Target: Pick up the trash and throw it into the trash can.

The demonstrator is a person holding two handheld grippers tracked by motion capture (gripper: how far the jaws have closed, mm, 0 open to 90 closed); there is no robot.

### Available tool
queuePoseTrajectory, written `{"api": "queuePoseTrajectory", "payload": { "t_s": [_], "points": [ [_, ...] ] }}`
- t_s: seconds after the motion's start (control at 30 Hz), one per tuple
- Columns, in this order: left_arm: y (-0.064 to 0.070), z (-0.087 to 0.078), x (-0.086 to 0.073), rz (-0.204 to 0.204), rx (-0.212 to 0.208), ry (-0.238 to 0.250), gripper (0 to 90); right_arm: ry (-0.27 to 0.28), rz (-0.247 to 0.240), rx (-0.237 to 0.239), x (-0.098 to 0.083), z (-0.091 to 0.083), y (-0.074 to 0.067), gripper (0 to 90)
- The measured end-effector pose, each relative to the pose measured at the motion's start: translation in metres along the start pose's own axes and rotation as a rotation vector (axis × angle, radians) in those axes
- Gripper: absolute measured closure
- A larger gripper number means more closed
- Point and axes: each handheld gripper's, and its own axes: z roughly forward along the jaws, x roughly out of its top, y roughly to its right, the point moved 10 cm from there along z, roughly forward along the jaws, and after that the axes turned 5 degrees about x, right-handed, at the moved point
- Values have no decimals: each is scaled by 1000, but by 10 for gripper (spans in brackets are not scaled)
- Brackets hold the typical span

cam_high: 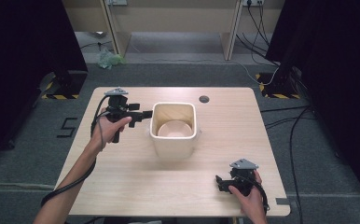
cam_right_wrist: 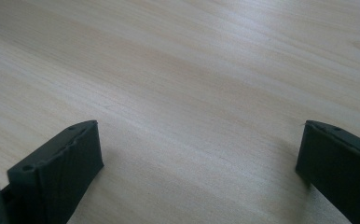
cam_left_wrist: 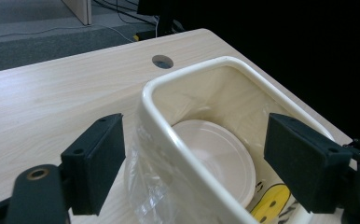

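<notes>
Bin (cam_high: 173, 140) rim straddled by spread left gripper (cam_left_wrist: 194, 154); thin liner (cam_left_wrist: 152, 186) (loose, crinkled) risks being torn if pinched. Right gripper (cam_high: 221, 182) spread, idle.

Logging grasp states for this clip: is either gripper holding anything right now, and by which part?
Nothing is held. The left gripper has its jaws open, straddling the near rim of the cream bin without closing. The right gripper is open over bare table.

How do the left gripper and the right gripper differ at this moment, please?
The left gripper is held up at the cream bin's rim, its jaws straddling the near wall; the right gripper sits low near the table's front edge, facing bare wood. Both are open and hold nothing.
</notes>
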Motion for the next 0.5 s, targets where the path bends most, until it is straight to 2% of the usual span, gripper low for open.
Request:
{"api": "queuePoseTrajectory", "payload": {
  "t_s": [0.17,0.5],
  "points": [
    [-3,-7,-7,-2,10,7,165,0,0,0,0,0,0,4],
    [0,-13,-24,11,1,10,151,-2,0,0,0,0,0,4]
  ]
}}
